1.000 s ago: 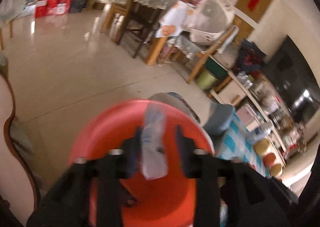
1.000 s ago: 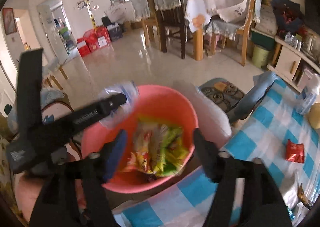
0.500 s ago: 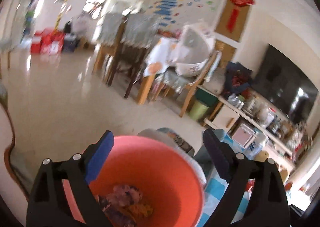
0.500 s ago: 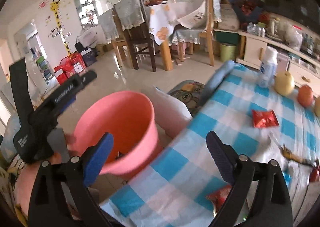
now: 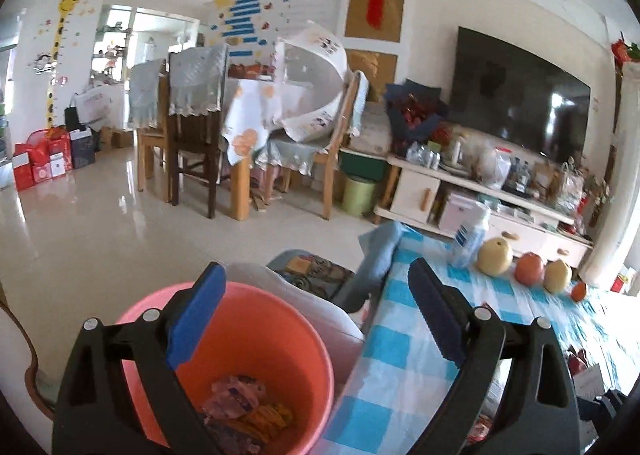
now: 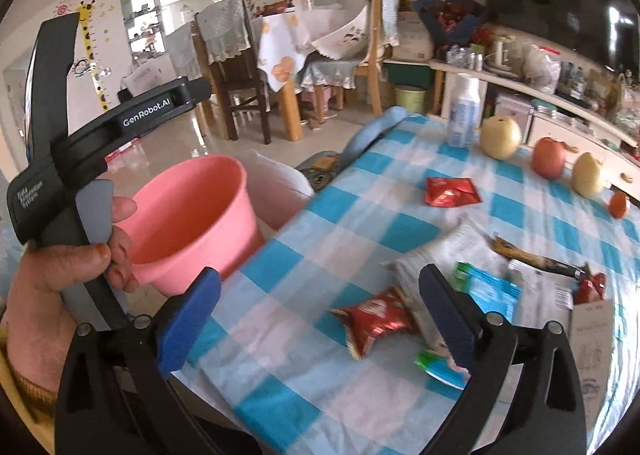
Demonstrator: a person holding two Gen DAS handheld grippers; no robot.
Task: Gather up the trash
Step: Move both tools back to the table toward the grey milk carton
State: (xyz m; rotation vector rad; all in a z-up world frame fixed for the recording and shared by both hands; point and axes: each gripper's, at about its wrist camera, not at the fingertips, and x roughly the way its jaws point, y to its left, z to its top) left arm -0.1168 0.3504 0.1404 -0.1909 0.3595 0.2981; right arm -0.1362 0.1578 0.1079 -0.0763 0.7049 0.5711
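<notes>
A pink bucket (image 5: 256, 339) holding several wrappers (image 5: 244, 407) stands beside the blue-checked table (image 5: 400, 351). My left gripper (image 5: 316, 319) is open and empty above the bucket's rim. In the right wrist view the bucket (image 6: 192, 215) is at the left, with the left gripper (image 6: 120, 123) above it. My right gripper (image 6: 320, 319) is open and empty over the table (image 6: 320, 223), just short of a red snack wrapper (image 6: 376, 319). Another red wrapper (image 6: 452, 191), a blue-green wrapper (image 6: 488, 287) and crumpled paper (image 6: 448, 251) lie further on.
A white bottle (image 6: 464, 111), two pears (image 6: 500, 135) and an apple (image 6: 548, 157) stand along the table's far side. A white cushion (image 5: 316, 303) sits behind the bucket. Dining chairs (image 5: 192, 147) and a TV cabinet (image 5: 480, 195) lie beyond.
My left gripper opened and dropped the clear wrapper into the bucket, then tilted up. My right gripper swung right from over the bucket to over the table.
</notes>
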